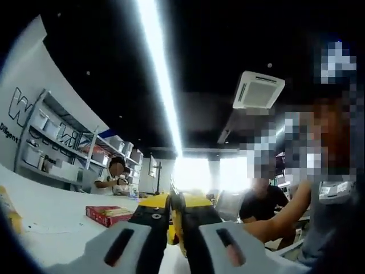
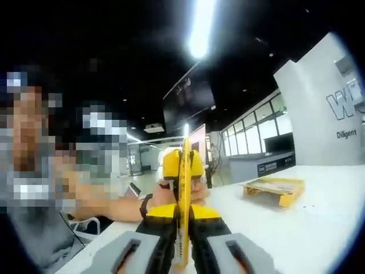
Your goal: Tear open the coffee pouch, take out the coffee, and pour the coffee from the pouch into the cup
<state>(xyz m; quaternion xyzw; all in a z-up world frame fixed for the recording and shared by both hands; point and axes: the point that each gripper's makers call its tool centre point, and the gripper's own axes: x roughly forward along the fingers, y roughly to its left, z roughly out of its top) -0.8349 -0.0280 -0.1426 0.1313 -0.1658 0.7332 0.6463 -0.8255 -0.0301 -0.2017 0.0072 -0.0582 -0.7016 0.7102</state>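
I see the yellow coffee pouch [image 2: 184, 171] edge-on, as a thin upright strip running up from between my right gripper's [image 2: 183, 222] jaws, which are shut on it. Beyond it, the left gripper's yellow body [image 2: 182, 164] clamps the same pouch from the far side, held by a person's hand [image 2: 162, 197]. In the left gripper view the pouch [image 1: 173, 201] is again a thin edge pinched between the shut jaws of my left gripper [image 1: 175, 224]. The right gripper's yellow body [image 1: 197, 202] faces it close up.
A white table [image 1: 57, 211] lies below. On it are a red box [image 1: 108, 214], a yellow object [image 1: 8, 212] at the far left edge, and a yellow box [image 2: 275, 190]. Seated people [image 1: 262, 200] and shelving [image 1: 51, 148] stand behind.
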